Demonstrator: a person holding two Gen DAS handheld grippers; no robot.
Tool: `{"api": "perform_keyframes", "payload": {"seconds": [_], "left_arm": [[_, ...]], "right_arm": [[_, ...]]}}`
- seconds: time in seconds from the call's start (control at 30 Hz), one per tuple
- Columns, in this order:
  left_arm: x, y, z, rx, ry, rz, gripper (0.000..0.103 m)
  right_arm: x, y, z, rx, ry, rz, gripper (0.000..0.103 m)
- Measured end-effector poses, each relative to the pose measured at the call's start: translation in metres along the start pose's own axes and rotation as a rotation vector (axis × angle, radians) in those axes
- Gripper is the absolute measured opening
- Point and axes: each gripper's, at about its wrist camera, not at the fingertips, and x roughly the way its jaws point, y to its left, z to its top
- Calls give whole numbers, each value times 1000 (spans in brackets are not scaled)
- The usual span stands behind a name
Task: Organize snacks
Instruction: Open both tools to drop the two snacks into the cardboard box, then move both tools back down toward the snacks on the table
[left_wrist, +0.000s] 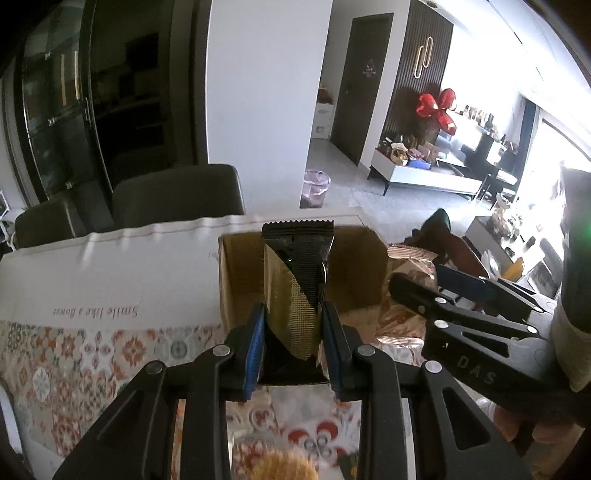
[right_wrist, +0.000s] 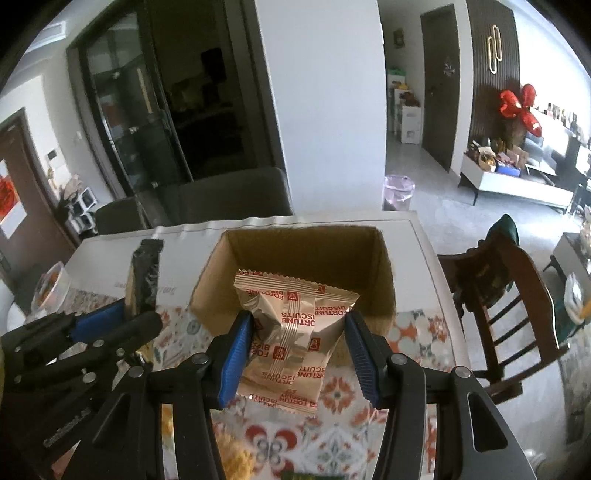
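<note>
Blue-padded left gripper (left_wrist: 293, 332) clamps a black-gold bar (left_wrist: 295, 280); right gripper (right_wrist: 299, 347) pinches a biscuit packet (right_wrist: 291, 332). Both snacks hang carried, cardboard box (right_wrist: 303, 240) open at twelve o'clock; next, lower and release inside.

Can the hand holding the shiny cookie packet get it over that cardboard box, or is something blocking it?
Probably yes. The right gripper holds the fortune biscuit packet in front of the open cardboard box. Nothing sits between them. The left gripper is off to the side.
</note>
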Motion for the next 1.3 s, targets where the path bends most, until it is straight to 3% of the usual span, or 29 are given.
{"api": "perform_keyframes", "payload": {"seconds": [0.33, 0.4, 0.47, 0.53, 0.67, 0.8, 1.07, 1.2, 1.3], "left_arm": [[71, 5, 40, 3, 83, 24, 31], [80, 5, 43, 2, 91, 43, 37], [84, 7, 44, -11, 93, 60, 61], [84, 12, 43, -26, 91, 73, 64], [70, 14, 28, -8, 88, 119, 68], [40, 13, 4, 13, 55, 171, 75], [-27, 24, -47, -55, 26, 162, 80], [-57, 25, -80, -34, 12, 183, 80], [-69, 24, -106, -29, 39, 150, 80]], "right_arm": [[70, -22, 39, 9, 102, -1, 53], [82, -28, 43, 21, 120, 1, 56], [88, -31, 45, 31, 126, -5, 76], [85, -33, 43, 46, 104, -36, 81], [76, -40, 37, 92, 94, -53, 82], [51, -29, 23, 37, 45, -107, 82], [-12, 0, -18, -11, -36, -65, 82], [-36, 12, -44, -66, -61, -63, 82], [-49, 23, -66, -116, -61, -47, 82]]}}
